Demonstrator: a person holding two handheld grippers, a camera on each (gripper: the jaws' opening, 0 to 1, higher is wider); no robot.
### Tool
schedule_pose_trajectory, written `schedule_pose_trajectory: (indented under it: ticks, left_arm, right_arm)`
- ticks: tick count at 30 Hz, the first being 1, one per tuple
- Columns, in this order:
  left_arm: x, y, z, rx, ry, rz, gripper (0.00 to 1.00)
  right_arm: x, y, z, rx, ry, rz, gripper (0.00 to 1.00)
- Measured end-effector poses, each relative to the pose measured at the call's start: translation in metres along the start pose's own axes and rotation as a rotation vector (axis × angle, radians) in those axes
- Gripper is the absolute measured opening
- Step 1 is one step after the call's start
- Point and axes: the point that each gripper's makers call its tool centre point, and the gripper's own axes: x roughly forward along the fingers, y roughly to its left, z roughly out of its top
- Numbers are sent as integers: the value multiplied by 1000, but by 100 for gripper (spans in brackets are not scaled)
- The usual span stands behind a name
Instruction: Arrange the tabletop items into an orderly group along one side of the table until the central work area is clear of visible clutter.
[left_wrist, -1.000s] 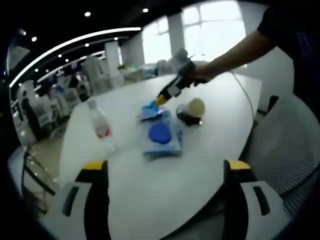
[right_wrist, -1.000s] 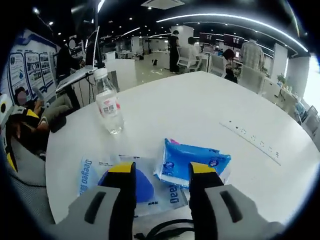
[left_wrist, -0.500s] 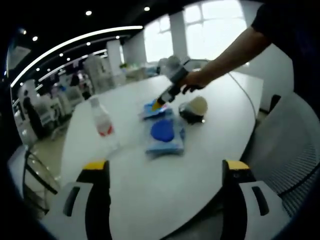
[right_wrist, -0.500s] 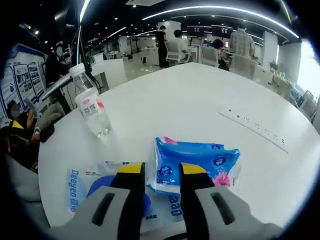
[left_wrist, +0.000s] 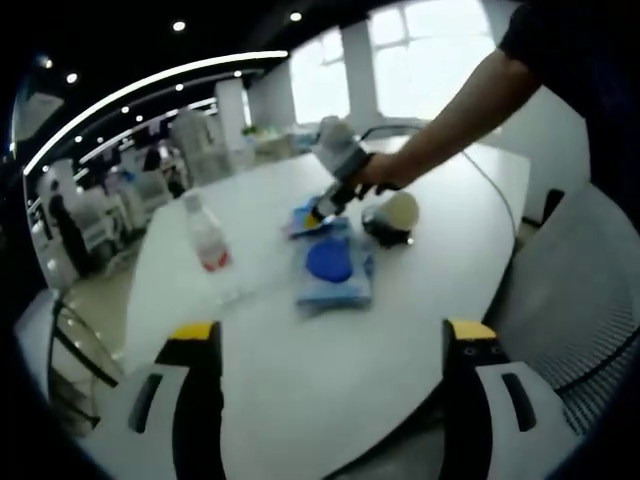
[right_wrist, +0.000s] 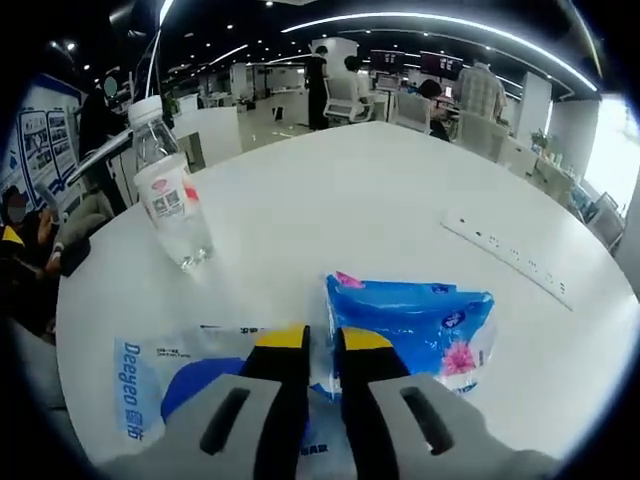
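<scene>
Left gripper (left_wrist: 330, 345), jaws spread wide, nothing between them, held over the near edge of the white table (left_wrist: 300, 380). Beyond it, mid-table: a flat pack of wipes (left_wrist: 335, 272) with a round blue lid. Just left of that and apart, a clear water bottle (left_wrist: 207, 240) with a red label, upright. Just past the wipes, a blue tissue packet (left_wrist: 305, 216), with the right gripper (left_wrist: 320, 210) down at it, held in a hand (left_wrist: 378, 172) reaching in from the right. Beside the packet, to the right, a dark item with a pale round top (left_wrist: 390, 215); cannot tell what it is.

Right gripper view: right gripper (right_wrist: 318, 338) jaws nearly together, a thin gap between the yellow tips, set at the left end of the tissue packet (right_wrist: 415, 325). Cannot tell whether they pinch the wrapper's edge. Wipes pack (right_wrist: 165, 375) lies under and left of the jaws, touching or overlapping the packet. Water bottle (right_wrist: 168, 205) farther left, well apart. A white power strip (right_wrist: 505, 258) lies on the far right of the table (right_wrist: 330, 200). Office desks and people beyond.
</scene>
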Motion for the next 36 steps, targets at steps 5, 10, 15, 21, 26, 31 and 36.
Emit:
schedule_pose_trajectory:
  ticks: [5, 10, 15, 21, 26, 31, 36]
  left_arm:
    - [0, -1, 1, 4, -1, -5, 88]
    - [0, -2, 1, 10, -5, -11, 88]
    - [0, -4, 2, 13, -8, -18, 88]
    - [0, -4, 3, 19, -15, -22, 88]
    - [-1, -4, 5, 20, -23, -22, 88]
    - [-2, -5, 6, 18, -31, -27, 88]
    - [-2, -7, 7, 19, -35, -35, 88]
  right_arm:
    - [-8, -1, 4, 2, -17, -5, 6]
    - [-16, -3, 10, -14, -41, -15, 2]
    - [-26, -7, 17, -44, -65, -34, 0]
    - [-39, -14, 23, -62, -83, -60, 0]
    - [-51, -27, 23, -59, -92, -92, 0]
    - [-64, -43, 18, -42, -93, -129, 0]
    - [-79, -63, 9, -19, -92, -172, 0]
